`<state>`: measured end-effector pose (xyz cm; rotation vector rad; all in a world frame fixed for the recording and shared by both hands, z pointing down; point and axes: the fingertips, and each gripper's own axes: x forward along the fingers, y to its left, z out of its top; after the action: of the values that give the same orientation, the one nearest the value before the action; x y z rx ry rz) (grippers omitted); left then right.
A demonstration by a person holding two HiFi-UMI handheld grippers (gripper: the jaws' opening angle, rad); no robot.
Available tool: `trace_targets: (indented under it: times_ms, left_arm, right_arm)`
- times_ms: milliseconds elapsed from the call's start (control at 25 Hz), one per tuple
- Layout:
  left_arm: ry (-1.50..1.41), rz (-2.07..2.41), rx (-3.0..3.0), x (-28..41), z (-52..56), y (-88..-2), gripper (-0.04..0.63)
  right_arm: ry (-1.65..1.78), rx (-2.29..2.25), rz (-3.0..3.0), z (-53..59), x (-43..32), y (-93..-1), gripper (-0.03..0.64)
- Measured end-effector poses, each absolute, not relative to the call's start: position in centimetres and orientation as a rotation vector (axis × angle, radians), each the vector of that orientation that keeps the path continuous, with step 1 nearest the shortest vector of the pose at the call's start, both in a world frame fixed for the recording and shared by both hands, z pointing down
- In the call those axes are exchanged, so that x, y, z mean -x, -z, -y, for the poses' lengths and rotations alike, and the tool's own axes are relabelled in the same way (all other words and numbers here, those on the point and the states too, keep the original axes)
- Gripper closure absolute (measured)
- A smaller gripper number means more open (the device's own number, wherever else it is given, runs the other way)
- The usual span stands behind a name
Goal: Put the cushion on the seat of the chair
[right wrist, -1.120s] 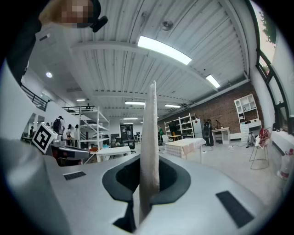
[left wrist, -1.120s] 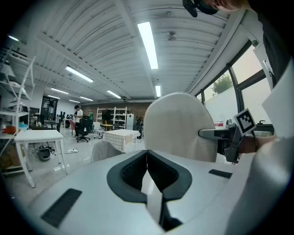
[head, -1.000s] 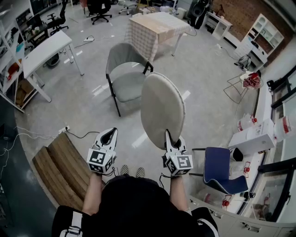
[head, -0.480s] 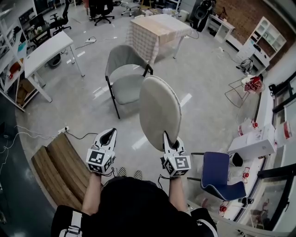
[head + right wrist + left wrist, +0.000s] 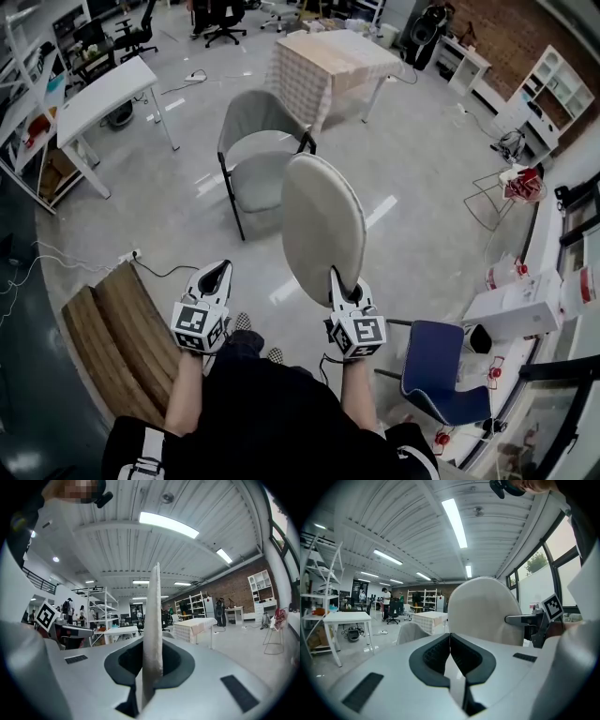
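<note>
Right claw (image 5: 335, 275) clamped the cushion (image 5: 323, 225), edge-on in its own view; from overhead it partly hid the chair (image 5: 255, 183). Left claw (image 5: 217, 268) stood closed, empty.

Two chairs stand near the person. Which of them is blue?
The blue chair stands at the lower right of the head view, beside the right gripper; the grey chair stands farther off, beyond the cushion.

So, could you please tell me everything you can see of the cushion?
The cushion is a thin oval pad, pale grey-beige, fabric-looking, smooth and unfolded. It stands upright on edge in the air, its lower rim clamped between the jaws of the right gripper. Nothing else touches it; the grey chair stands beyond it.
</note>
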<state>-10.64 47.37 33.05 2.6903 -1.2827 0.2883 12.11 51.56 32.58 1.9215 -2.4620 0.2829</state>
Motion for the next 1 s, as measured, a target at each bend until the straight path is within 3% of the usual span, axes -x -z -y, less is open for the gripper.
trace_targets:
  times_ms: [400, 1000]
  left_arm:
    - [-0.309, 1.267, -2.682, 8.8, -39.7, -34.4, 0.575]
    - [-0.354, 1.168, -2.68, 8.9, -19.2, -35.2, 0.575]
  right_arm:
    - [-0.336, -1.923, 2.456, -44.4, -13.8, -34.4, 0.56]
    - [-0.396, -1.93, 2.402, -24.4, -12.7, -34.7, 0.56]
